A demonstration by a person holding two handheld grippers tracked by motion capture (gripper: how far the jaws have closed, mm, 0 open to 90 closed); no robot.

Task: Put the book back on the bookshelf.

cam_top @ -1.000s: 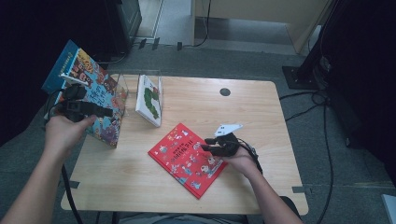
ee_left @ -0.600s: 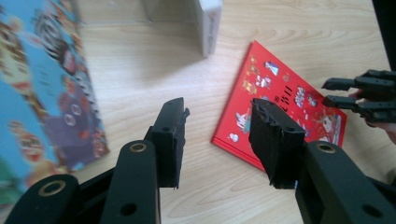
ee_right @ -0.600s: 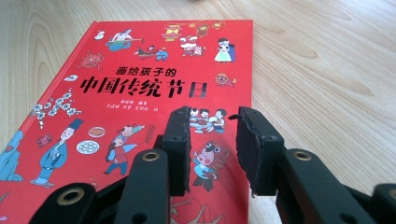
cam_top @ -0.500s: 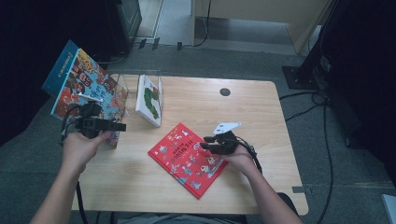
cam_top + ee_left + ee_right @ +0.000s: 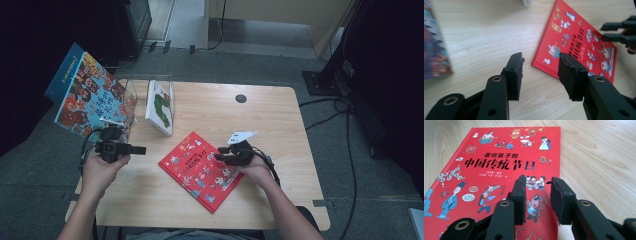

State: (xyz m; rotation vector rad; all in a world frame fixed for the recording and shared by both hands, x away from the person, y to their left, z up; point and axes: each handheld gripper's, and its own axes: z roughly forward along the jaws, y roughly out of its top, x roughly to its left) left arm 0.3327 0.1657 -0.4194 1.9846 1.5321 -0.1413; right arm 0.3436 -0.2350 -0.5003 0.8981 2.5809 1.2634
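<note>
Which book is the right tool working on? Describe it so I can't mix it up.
On the wooden table, look near the front middle, under the right tool. The red book lies flat and askew, with black Chinese title characters and small cartoon figures; the other two books stand by the left edge.

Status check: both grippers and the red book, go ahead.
Left gripper open, empty, aimed at red book. Right gripper open over its cover. Book flat on table; nothing blocking.
</note>
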